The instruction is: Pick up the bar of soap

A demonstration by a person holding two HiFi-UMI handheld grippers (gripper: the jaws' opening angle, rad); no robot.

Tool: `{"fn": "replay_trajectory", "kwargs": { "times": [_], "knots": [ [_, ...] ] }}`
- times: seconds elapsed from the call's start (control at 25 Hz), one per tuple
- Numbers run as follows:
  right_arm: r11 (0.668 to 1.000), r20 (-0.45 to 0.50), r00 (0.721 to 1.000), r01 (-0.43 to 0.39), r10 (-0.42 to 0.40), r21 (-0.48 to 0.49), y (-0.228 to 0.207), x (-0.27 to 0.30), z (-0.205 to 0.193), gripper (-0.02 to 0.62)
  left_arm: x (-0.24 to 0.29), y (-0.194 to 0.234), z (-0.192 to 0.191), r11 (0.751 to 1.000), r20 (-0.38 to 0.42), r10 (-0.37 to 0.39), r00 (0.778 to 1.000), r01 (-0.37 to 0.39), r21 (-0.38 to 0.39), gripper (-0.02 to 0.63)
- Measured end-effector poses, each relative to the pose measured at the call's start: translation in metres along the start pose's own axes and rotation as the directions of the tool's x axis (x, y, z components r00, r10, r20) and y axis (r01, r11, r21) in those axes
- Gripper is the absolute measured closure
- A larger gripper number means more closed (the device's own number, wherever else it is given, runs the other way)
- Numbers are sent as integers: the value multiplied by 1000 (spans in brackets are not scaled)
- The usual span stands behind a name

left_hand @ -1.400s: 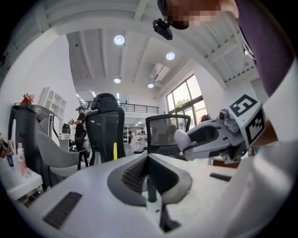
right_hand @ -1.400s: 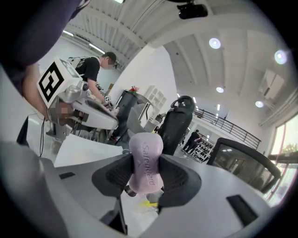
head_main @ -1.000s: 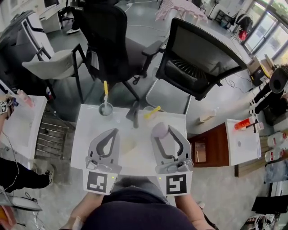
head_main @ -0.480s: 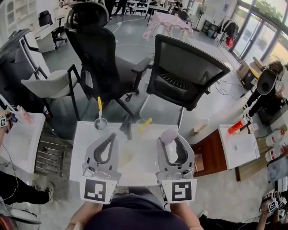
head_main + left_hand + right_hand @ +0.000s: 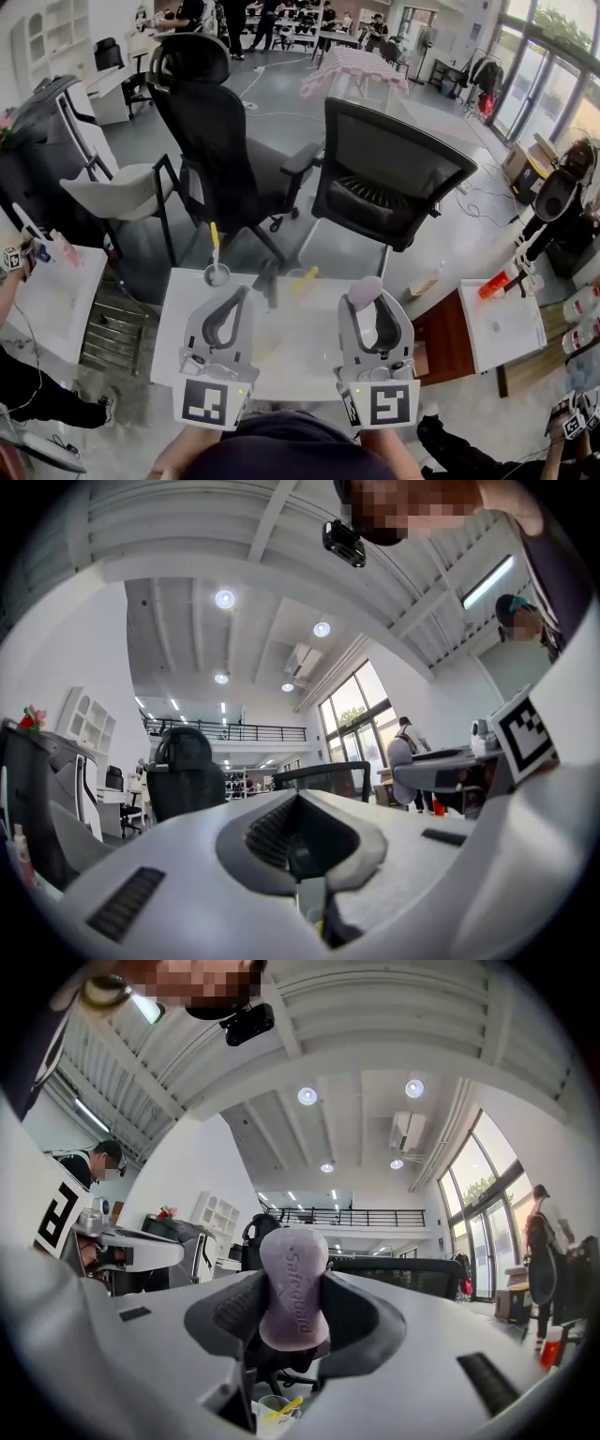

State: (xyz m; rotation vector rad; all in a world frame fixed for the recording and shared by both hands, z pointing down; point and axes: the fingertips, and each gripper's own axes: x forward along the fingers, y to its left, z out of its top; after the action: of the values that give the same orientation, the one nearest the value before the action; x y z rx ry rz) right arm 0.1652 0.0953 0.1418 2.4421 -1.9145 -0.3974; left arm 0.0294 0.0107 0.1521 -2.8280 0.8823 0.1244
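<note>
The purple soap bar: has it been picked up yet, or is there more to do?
Done: the pale purple bar of soap is clamped in the right gripper, seemingly held above the white table. In hand: only the soap; the left gripper is shut and empty. Left: apparently nothing, the pick-up looks complete.

Past the far edge of the white desk (image 5: 281, 361) we see two black office chairs, one mesh-backed (image 5: 389, 178) and one high-backed (image 5: 211, 117), on a glossy grey floor (image 5: 281, 103). Left of the desk stands a beige chair (image 5: 117, 192), and right of it a brown cabinet (image 5: 439, 323). Tall windows (image 5: 553, 42) lie far to its right, and round ceiling lights (image 5: 307, 1096) glow above.
</note>
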Motion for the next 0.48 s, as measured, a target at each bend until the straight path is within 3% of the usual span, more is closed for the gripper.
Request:
{"fn": "replay_trajectory", "kwargs": {
  "times": [0.48],
  "knots": [
    [998,47,997,-59,57,36,2,-4,0,402,-14,-5,-1,998,-1,57,998,-57,19,606]
  ]
}}
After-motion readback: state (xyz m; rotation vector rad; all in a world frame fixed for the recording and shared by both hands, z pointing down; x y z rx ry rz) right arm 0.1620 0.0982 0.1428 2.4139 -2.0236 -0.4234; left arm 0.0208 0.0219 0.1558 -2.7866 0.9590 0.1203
